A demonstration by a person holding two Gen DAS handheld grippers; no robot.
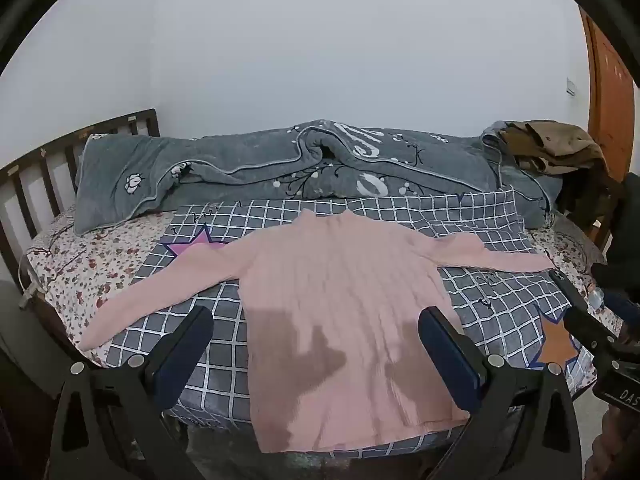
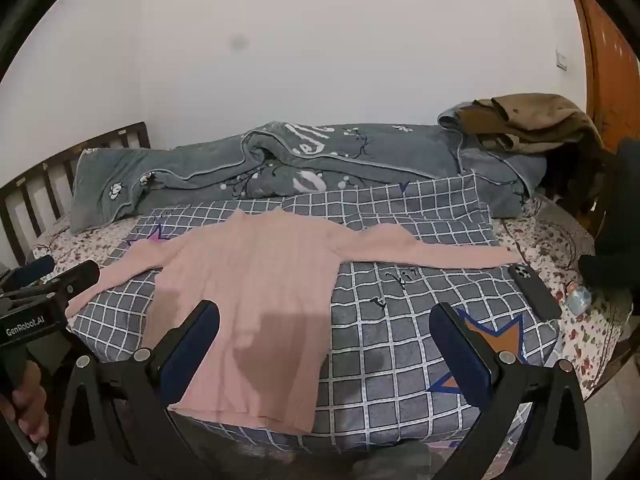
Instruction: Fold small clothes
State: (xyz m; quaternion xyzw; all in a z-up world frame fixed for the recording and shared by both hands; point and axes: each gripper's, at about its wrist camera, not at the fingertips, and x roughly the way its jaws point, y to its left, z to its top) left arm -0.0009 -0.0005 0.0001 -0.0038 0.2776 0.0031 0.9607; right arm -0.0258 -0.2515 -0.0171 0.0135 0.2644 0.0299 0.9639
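A pink ribbed long-sleeved sweater (image 1: 340, 312) lies flat on a grey checked cloth (image 1: 460, 212) on the bed, collar away from me, both sleeves spread out sideways. In the right wrist view the same sweater (image 2: 248, 300) lies left of centre. My left gripper (image 1: 316, 320) hovers above the sweater's lower body, open, nothing between its fingers. My right gripper (image 2: 326, 316) hangs open over the sweater's right hem edge and the checked cloth (image 2: 400, 320), holding nothing. The left gripper (image 2: 52, 272) also shows at the left edge of the right wrist view, held by a hand (image 2: 28, 412).
A grey quilt (image 1: 280, 168) is bunched along the wall side of the bed. Brown clothes (image 1: 556, 144) are piled at the right end. A black phone (image 2: 534, 292) lies on the cloth beyond the right sleeve's cuff. A wooden headboard (image 1: 36, 168) stands left, a flowered sheet (image 1: 80, 264) beneath.
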